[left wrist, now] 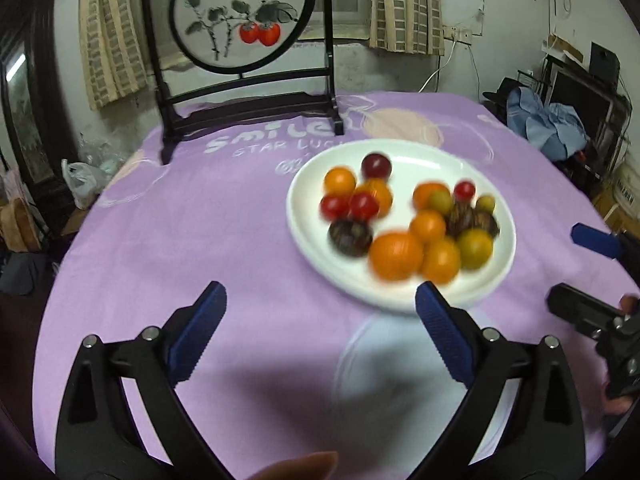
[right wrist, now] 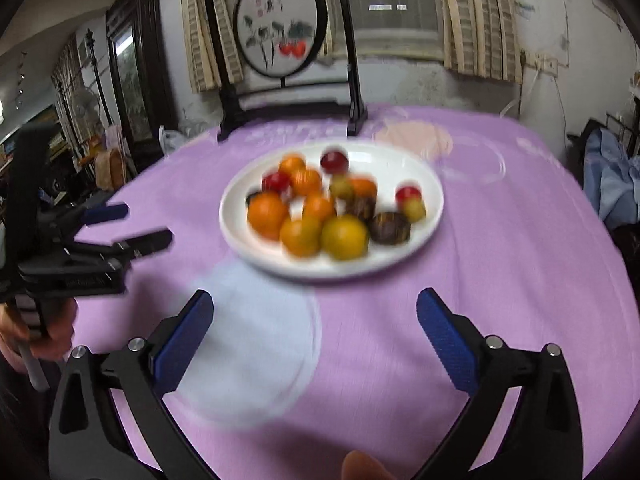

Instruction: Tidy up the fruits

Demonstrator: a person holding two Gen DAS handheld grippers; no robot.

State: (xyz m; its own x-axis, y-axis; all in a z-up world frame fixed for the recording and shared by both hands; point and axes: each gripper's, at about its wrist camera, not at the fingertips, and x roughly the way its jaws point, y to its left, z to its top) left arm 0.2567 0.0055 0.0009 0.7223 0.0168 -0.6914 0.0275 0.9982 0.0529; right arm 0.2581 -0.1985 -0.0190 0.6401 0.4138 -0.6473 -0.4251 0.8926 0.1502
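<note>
A white plate (left wrist: pixel 308 240) (right wrist: pixel 236 240) sits on the purple cloth, right of centre in the left wrist view. It holds several small fruits: oranges (left wrist: pixel 396 256) (right wrist: pixel 267 214), red ones (left wrist: pixel 364 205) (right wrist: pixel 276 181), dark purple ones (left wrist: pixel 350 237) (right wrist: pixel 389 227) and yellow-green ones (left wrist: pixel 475 248) (right wrist: pixel 344 237). My left gripper (left wrist: pixel 320 292) (right wrist: pixel 148 224) is open and empty, short of the plate's near rim. My right gripper (right wrist: pixel 316 296) (left wrist: pixel 564 266) is open and empty too, just in front of the plate. Both views are blurred.
A round painted screen on a black stand (left wrist: pixel 240 20) (right wrist: pixel 280 28) rises at the table's far edge behind the plate. The purple cloth (left wrist: pixel 180 220) bears white lettering and a pale blue circle (right wrist: pixel 256 344). A blue garment (left wrist: pixel 548 124) and shelves lie beyond the right edge.
</note>
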